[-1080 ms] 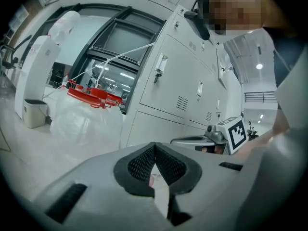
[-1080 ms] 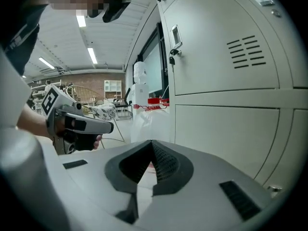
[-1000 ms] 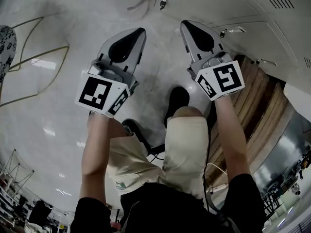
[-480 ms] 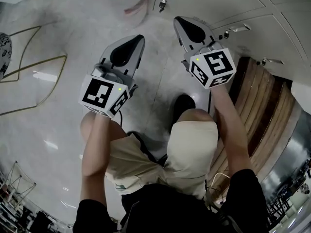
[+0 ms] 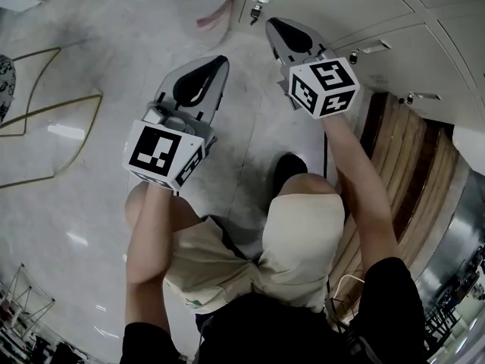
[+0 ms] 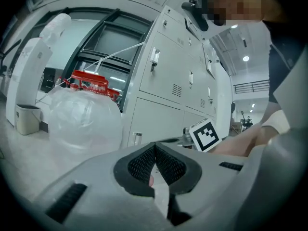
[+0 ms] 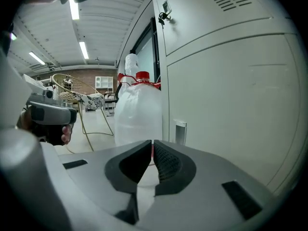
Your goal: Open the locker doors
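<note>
Claws shut, lockers closed
The right gripper (image 7: 151, 143) and left gripper (image 6: 155, 147) press their jaws together on nothing; pale grey metal locker doors (image 7: 231, 81) stand closed at two o'clock of the right claw, a translucent red-capped plastic jug (image 7: 138, 110) at twelve.

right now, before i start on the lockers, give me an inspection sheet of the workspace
surface: glossy pale floor, bare where the grippers hover
job's things: locker doors all look closed; a key hangs in an upper lock
clutter: large plastic-wrapped jug with a red cap stands on the floor beside the end locker
grippers: left gripper shut, empty; right gripper shut, empty; neither touches a door
cables: thin yellow loop on the floor to the left, cable or tube, cannot tell
surroundings: wooden slats along the lockers at the person's right; ceiling strip lights
</note>
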The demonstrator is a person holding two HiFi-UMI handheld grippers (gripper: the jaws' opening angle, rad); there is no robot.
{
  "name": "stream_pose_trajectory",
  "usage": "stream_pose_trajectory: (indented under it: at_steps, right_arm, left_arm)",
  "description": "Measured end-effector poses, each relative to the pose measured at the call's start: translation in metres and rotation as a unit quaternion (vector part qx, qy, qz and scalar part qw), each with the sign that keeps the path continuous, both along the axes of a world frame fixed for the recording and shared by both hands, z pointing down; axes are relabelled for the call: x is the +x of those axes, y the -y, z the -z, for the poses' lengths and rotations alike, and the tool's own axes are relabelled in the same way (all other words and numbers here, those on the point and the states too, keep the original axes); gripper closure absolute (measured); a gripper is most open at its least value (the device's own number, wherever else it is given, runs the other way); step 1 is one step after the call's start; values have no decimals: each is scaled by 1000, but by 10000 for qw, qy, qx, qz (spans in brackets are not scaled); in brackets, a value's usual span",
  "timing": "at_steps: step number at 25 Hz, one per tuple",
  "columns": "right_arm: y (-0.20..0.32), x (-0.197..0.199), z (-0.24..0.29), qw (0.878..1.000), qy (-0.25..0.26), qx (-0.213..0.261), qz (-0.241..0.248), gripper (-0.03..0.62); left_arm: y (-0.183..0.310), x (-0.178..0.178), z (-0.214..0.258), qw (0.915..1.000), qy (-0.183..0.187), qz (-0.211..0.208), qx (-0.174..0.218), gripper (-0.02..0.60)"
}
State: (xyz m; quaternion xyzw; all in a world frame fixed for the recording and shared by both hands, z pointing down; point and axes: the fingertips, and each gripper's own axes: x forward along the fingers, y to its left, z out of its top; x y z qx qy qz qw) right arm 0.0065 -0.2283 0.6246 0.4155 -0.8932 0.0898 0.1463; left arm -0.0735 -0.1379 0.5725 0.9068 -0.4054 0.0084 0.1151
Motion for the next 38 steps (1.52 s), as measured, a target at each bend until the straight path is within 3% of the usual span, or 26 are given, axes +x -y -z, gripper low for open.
stream_pose_trajectory:
  at_steps: [5,23,38]
  right_arm:
    - [20,-2,-12,9996,-195,42,-213,585]
    - [67,-13,-40,9978,-6,-253,-613,393]
    - [82,-26,-41,9981,-155,-265,-541,370]
  left_arm:
    - [1,-1,15,9996,-268,88,56,563]
    - [-2,-12,20,9990,-379,246,54,563]
    - [6,-21,8,9981,-406,462,-61,563]
